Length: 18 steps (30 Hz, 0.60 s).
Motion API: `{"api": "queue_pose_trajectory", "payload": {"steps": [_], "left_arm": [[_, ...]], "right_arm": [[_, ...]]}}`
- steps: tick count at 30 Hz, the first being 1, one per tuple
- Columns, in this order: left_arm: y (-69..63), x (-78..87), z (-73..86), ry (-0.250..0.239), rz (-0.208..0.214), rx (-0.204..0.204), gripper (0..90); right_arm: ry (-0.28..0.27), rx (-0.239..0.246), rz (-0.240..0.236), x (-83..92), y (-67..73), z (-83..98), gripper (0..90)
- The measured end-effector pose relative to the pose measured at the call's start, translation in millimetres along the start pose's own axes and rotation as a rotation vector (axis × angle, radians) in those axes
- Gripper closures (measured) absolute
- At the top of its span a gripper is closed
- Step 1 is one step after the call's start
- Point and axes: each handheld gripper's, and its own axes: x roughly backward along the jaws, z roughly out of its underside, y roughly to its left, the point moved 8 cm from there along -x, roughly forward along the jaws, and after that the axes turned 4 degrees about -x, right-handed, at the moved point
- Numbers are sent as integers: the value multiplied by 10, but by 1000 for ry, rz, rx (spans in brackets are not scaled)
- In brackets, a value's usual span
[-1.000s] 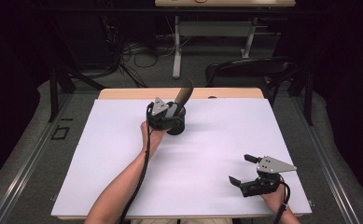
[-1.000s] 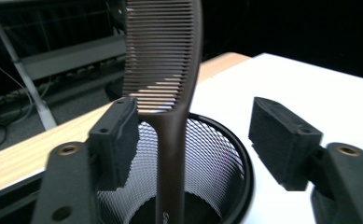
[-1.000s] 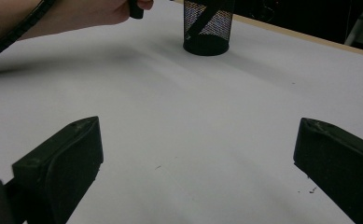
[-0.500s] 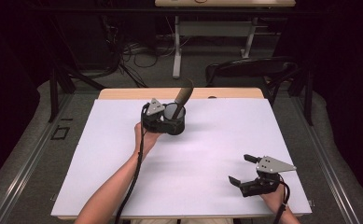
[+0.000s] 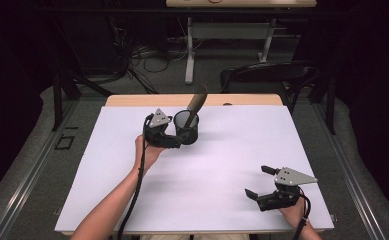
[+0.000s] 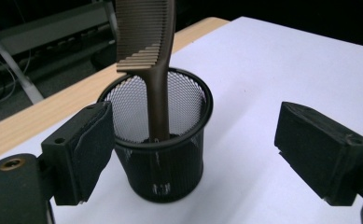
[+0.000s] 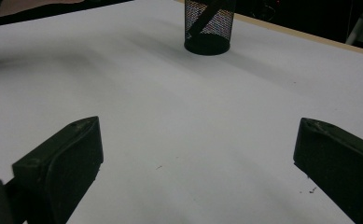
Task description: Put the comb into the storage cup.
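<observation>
Left gripper [image 5: 174, 141] sitting just left of black mesh cup [image 5: 187, 127] near tabletop's [image 5: 242, 150] far edge, jaws having just been opening, nothing between them. Brown comb [image 5: 197, 102] leaning upright in cup. Right gripper [image 5: 259, 182] resting gaping near right front corner.

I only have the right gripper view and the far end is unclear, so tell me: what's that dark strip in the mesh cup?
Observer: A brown comb, handle down in the cup, teeth above the rim.
Operator: Do the left tongs hold it?
Observer: No. The left tongs are open. Their jaws have just been opening, with nothing between them.
Operator: Which side of the cup are they on?
Observer: In the high view they sit close at its left, pointing at it.
</observation>
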Motion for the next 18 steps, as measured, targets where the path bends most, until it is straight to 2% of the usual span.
{"api": "queue_pose_trajectory", "payload": {"steps": [6, 18], "left_arm": [[-16, 132, 91, 38, 0, -14, 124], [-36, 383, 325, 95, 5, -6, 125]], "right_arm": [[2, -1, 0, 5, 1, 2, 11], [3, 1, 0, -3, 2, 1, 11]]}}
